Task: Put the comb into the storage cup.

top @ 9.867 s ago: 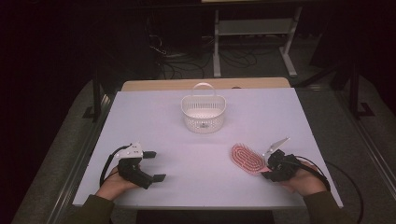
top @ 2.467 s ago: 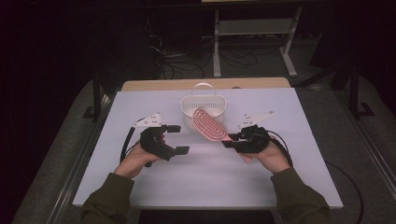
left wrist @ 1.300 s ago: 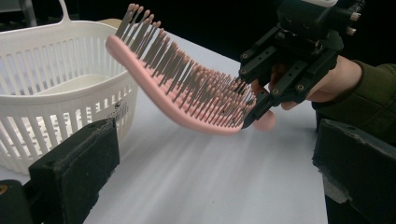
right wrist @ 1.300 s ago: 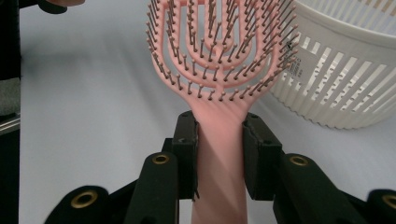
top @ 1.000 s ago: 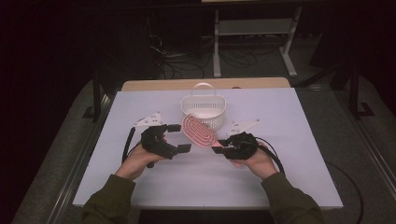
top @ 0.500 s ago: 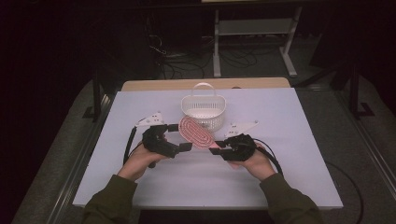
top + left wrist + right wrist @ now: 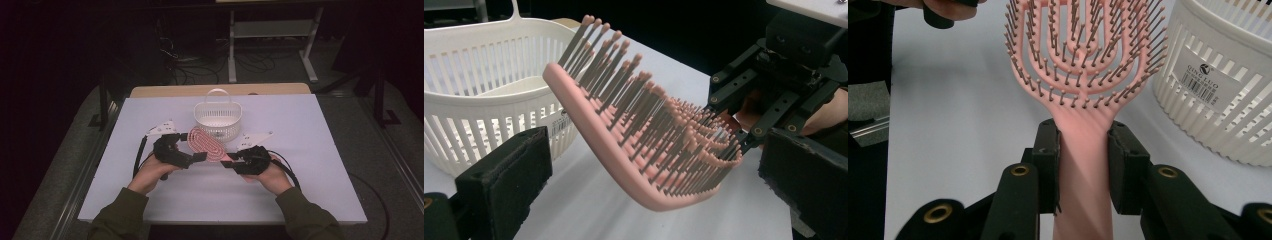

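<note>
Pink hairbrush (image 7: 205, 145) sits mid-frame in the high view, just below the white basket (image 7: 218, 116). The right gripper (image 7: 1082, 159) squeezes its handle. The left gripper (image 7: 649, 190) has jaws wide apart around the brush head, not touching.

pink vented plastic hairbrush (image 7: 1083, 65): head tip cut by top edge in right gripper view, handle end runs off the bottom. white slotted plastic basket (image 7: 489, 95): cropped left and top in left gripper view, its label print too small to read.
</note>
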